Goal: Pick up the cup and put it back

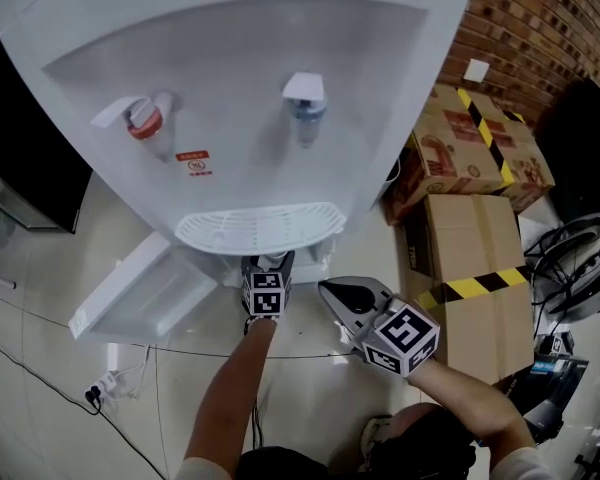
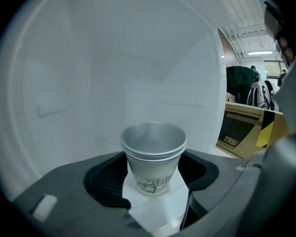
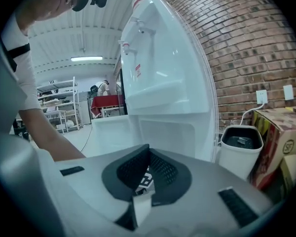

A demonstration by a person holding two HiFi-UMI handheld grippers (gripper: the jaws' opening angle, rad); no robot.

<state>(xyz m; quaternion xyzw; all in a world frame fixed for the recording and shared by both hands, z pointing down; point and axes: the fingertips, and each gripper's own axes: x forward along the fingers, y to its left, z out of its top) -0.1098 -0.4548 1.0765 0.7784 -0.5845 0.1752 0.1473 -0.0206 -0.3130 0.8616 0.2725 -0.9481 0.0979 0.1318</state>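
The left gripper point(image 1: 268, 266) is holding its fingers clamped on the cup point(image 2: 154, 154), upright, near the water dispenser point(image 1: 240, 98) drip tray point(image 1: 260, 230). The right gripper point(image 1: 332, 291) is hovering beside it, fingers together, empty.

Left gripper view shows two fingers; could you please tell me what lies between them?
Two nested paper cups with a tree print stand upright between the left gripper's fingers, which grip them. Only the left gripper view shows this.
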